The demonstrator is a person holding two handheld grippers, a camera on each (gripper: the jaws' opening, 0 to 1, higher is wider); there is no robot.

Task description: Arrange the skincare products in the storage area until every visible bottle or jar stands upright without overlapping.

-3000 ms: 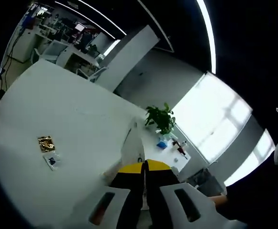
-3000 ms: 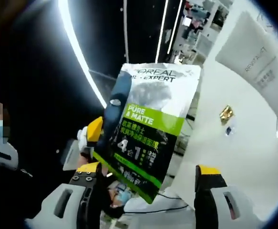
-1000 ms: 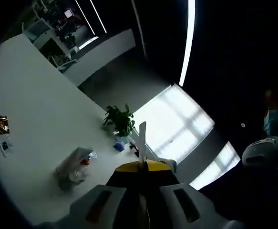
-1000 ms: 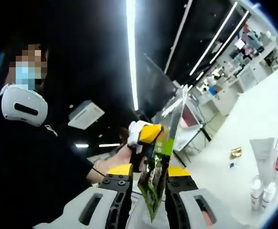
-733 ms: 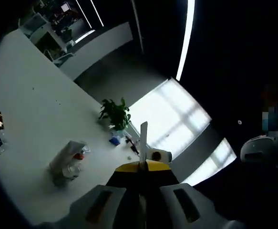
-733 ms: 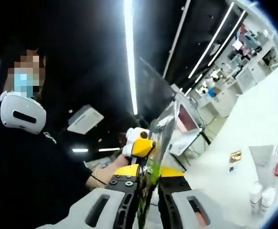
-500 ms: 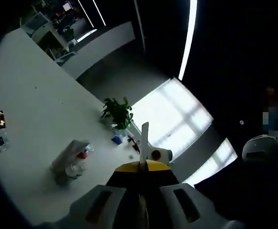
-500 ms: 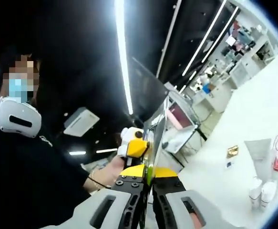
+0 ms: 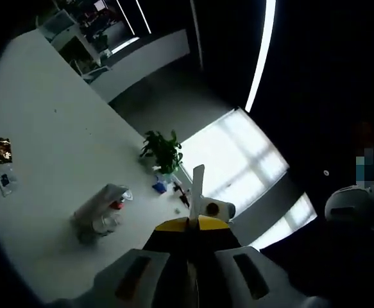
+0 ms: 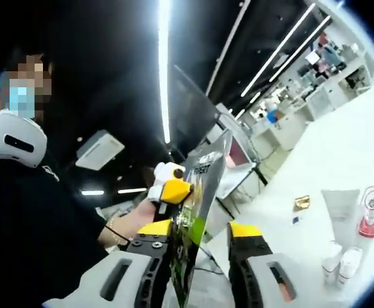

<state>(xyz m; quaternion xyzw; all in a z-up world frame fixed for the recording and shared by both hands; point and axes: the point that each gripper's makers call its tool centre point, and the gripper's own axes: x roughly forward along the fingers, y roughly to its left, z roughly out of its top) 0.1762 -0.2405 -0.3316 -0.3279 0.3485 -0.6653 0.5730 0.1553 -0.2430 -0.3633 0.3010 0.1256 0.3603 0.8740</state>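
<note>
A: Starting w/ the biggest thing, the white table (image 9: 52,147): left gripper view has most of its top, right gripper view just a slice (image 10: 340,154) at the right edge. Person (image 10: 39,212) in dark clothes covers the left side of right gripper view.

B: Sachet?

A: Green-and-black sachet (image 10: 196,212) is up in the air, off the table, seen nearly edge-on in right gripper view, so the print is unreadable. Left gripper view gets only its thin pale edge (image 9: 197,186) sticking up from the jaws.

B: Tongs?

A: Left gripper (image 9: 190,224): yellow tips pressed together on the sachet. It also appears in right gripper view (image 10: 174,189), pinching the sachet's upper part. Right gripper (image 10: 199,234): jaws apart, sachet against the left jaw, clear gap to the right jaw.

B: Bottles?

A: Cluster of products (image 9: 100,212) is a pale blur in left gripper view, w/ one red spot. Right gripper view splits it: white tube (image 10: 339,212), red-capped bottle (image 10: 370,218), two small white bottles (image 10: 339,260), all upright, close together; can't tell if touching. Gold packet (image 9: 2,149) and small card (image 9: 5,180) lie apart from them.
</note>
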